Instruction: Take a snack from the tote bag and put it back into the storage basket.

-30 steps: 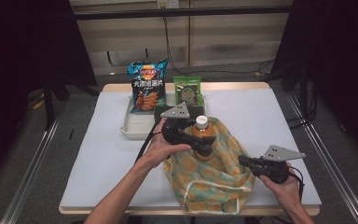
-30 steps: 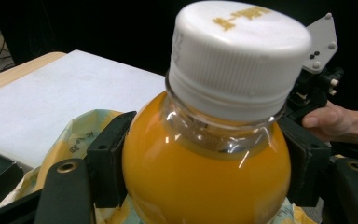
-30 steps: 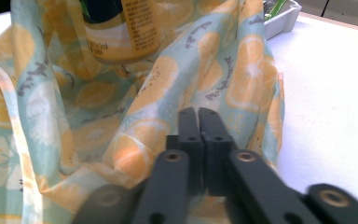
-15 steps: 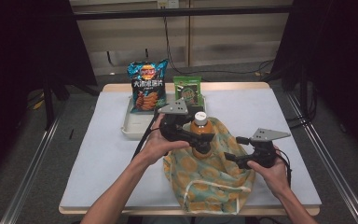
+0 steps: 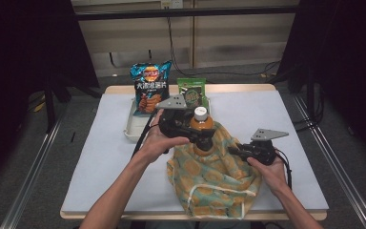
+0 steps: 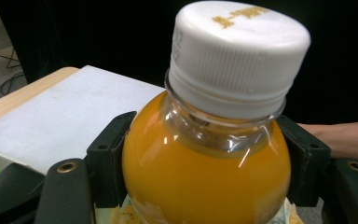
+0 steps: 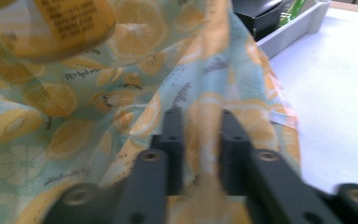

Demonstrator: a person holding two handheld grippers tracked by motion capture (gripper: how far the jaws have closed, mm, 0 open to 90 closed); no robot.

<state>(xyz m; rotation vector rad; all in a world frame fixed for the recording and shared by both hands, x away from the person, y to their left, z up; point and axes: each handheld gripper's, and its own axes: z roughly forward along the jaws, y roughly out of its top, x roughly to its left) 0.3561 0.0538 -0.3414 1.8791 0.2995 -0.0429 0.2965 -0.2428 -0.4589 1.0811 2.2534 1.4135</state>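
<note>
Our left tongs [image 5: 201,136] clench the smooth, weighty juice bottle [image 6: 205,177] below its cap, above the desk [image 5: 100,157]; our right tongs [image 7: 200,140], just closing, pinch the soft drawstring bag [image 5: 214,176]

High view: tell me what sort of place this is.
Probably a lab or studio set up for recording handling tasks, not a home. A white-topped table stands alone between black curtains, cables run over a bare floor, and the person works with hand-held grippers.
</note>
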